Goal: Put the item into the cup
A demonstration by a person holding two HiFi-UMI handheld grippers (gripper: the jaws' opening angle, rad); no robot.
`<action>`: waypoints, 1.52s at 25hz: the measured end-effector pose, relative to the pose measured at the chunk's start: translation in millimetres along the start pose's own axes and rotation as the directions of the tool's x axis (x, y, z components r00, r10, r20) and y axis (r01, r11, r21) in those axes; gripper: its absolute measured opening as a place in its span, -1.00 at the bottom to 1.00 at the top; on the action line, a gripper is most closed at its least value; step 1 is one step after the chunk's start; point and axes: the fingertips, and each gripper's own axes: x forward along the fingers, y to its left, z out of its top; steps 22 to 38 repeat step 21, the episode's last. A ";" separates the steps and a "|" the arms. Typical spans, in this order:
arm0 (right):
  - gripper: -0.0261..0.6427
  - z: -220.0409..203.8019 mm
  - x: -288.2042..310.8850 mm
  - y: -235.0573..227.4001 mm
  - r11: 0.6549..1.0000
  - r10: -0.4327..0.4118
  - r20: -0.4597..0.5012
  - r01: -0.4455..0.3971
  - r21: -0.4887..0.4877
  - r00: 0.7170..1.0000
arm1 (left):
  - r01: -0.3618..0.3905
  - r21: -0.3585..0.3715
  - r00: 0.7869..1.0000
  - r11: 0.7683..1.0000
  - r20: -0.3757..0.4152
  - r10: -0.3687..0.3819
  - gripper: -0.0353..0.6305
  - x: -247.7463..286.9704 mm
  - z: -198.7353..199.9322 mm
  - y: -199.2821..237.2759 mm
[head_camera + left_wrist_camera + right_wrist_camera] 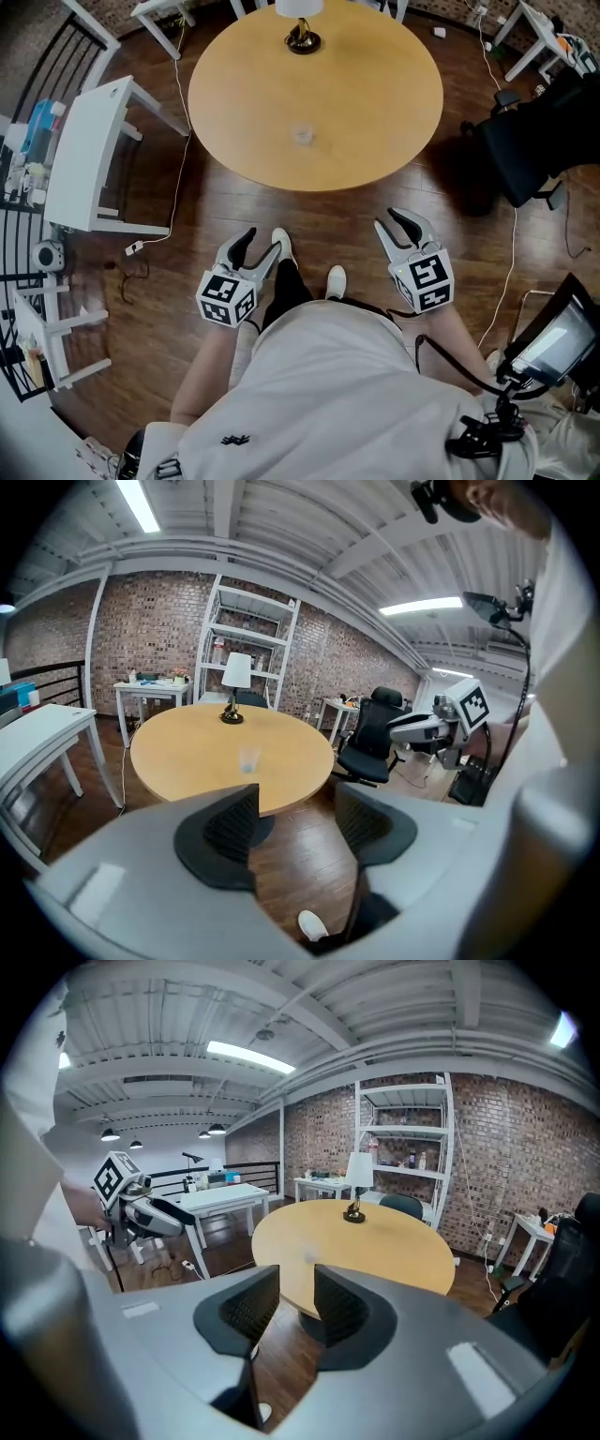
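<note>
A small clear cup [302, 134] stands alone near the middle of the round wooden table [375, 103]; it also shows as the cup [248, 759] in the left gripper view and faintly as the cup [309, 1256] in the right gripper view. Both grippers hang over the floor short of the table's near edge, by the person's legs. My left gripper [262, 246] is open, with only floor between its pads [230, 825]. My right gripper [397, 225] is open with a narrower gap and holds nothing. No loose item shows in any view.
A black-based table lamp [302, 37] stands at the table's far edge. A white desk [84, 155] is to the left, a black office chair [530, 141] to the right. Cables run over the dark wooden floor [187, 244]. A white shelf unit [405, 1147] stands against the brick wall.
</note>
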 end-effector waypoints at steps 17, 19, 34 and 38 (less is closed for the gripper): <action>-0.59 -14.2 -22.3 10.4 1.000 0.006 -0.007 -0.006 -0.020 1.000 | -0.009 0.002 1.000 1.000 0.008 0.009 -0.22 -6.5 -10.3 -17.9; -0.59 -17.2 -23.6 9.4 1.000 0.005 -0.009 -0.005 -0.017 1.000 | -0.004 0.003 1.000 1.000 0.003 0.004 -0.22 -3.8 -12.6 -20.9; -0.59 -19.7 -25.0 8.0 1.000 0.004 -0.010 -0.004 -0.014 1.000 | 0.001 0.008 1.000 1.000 0.002 -0.001 -0.22 -1.2 -13.1 -24.0; -0.59 -19.7 -25.0 8.0 1.000 0.004 -0.010 -0.004 -0.014 1.000 | 0.001 0.008 1.000 1.000 0.002 -0.001 -0.22 -1.2 -13.1 -24.0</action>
